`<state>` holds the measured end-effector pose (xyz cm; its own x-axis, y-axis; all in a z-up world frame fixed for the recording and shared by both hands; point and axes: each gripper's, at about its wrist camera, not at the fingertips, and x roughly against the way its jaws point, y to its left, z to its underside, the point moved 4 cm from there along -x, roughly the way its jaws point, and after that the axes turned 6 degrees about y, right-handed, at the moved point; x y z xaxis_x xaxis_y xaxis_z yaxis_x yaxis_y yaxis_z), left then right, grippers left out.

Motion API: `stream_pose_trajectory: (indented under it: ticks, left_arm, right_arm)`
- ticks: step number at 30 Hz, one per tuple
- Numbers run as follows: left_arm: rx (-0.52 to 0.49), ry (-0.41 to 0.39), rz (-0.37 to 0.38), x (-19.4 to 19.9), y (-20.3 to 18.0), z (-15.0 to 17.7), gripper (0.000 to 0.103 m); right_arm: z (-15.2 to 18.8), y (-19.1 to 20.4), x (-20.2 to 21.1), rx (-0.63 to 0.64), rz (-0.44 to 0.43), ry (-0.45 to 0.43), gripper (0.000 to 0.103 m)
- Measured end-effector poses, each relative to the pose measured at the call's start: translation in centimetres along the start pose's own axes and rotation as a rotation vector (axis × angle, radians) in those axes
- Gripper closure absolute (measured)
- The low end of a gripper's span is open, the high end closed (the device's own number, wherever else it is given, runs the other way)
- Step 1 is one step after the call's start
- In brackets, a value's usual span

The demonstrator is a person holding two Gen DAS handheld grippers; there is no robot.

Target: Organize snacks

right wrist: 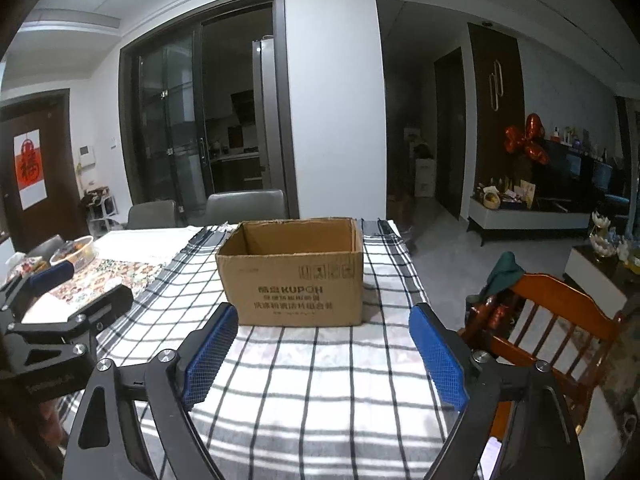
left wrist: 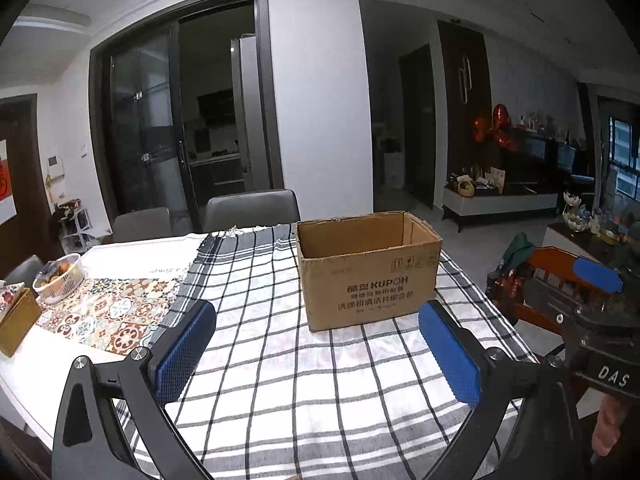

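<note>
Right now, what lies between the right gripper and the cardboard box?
Only bare checked cloth lies between the right gripper and the cardboard box, as the right wrist view shows.

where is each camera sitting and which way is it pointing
Left wrist: on the left hand-held gripper, jaws open, facing across the black-and-white checked tablecloth to the open brown cardboard box; the right hand-held gripper shows at the right edge.
Right wrist: on the right hand-held gripper, jaws open, facing the same box straight on; the left hand-held gripper shows at the left edge.
Shared: box, tablecloth, two grey chairs, dark sliding glass door.
</note>
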<state>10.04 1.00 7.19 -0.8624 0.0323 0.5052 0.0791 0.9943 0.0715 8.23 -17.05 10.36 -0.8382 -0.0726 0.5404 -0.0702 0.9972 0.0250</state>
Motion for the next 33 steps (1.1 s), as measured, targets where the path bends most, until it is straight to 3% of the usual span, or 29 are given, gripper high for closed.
stream_pose_trajectory:
  ticks: [10,33]
  left_arm:
    - [-0.001,-0.018,-0.003,2.0,-0.4,0.7,0.000]
    - [-0.008,-0.009,0.014,1.6,-1.0,0.9,0.000]
  right_arm:
    - [0.7,0.0,1.6,0.005,-0.007,-0.017,0.013]
    - [1.3,-0.1,1.9,0.003,-0.005,-0.016,0.013]
